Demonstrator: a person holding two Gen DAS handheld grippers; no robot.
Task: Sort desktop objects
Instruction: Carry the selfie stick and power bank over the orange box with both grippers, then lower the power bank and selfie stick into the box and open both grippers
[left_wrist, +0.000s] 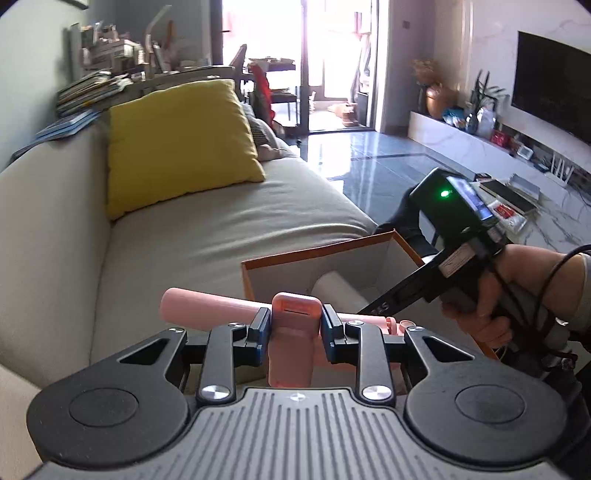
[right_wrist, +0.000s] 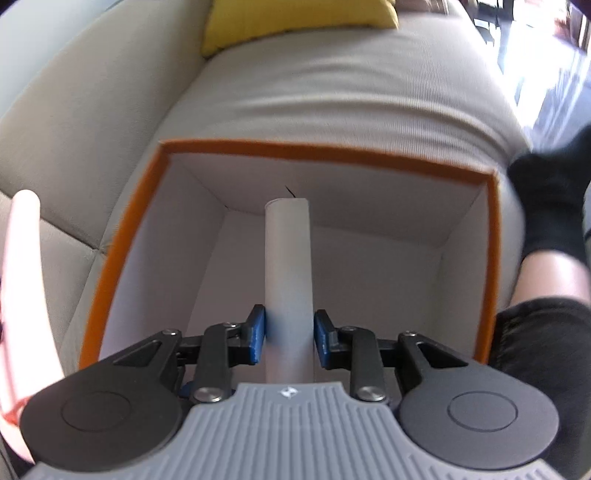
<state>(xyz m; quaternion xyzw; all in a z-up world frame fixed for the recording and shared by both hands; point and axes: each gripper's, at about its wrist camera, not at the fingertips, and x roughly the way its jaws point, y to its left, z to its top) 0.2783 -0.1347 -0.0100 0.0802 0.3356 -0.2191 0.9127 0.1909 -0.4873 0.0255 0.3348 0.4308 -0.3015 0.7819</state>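
Note:
My left gripper (left_wrist: 293, 325) is shut on a pink T-shaped device (left_wrist: 291, 343), whose long pink bar (left_wrist: 207, 308) runs crosswise just in front of the fingers. It hangs near the front edge of an orange-rimmed cardboard box (left_wrist: 317, 254) with a white inside, which stands on the sofa. My right gripper (right_wrist: 289, 332) is shut on a white cylinder (right_wrist: 288, 258) and points down into the box (right_wrist: 314, 149), with the cylinder's far end low inside it. In the left wrist view a hand (left_wrist: 491, 302) holds that gripper at the box's right side.
The grey sofa (left_wrist: 207, 229) carries a yellow cushion (left_wrist: 177, 144) behind the box. A person's leg in a black sock (right_wrist: 546, 199) lies right of the box. Further right are a dark glossy floor (left_wrist: 376, 162), a marble table with books (left_wrist: 517, 195) and a TV (left_wrist: 550, 81).

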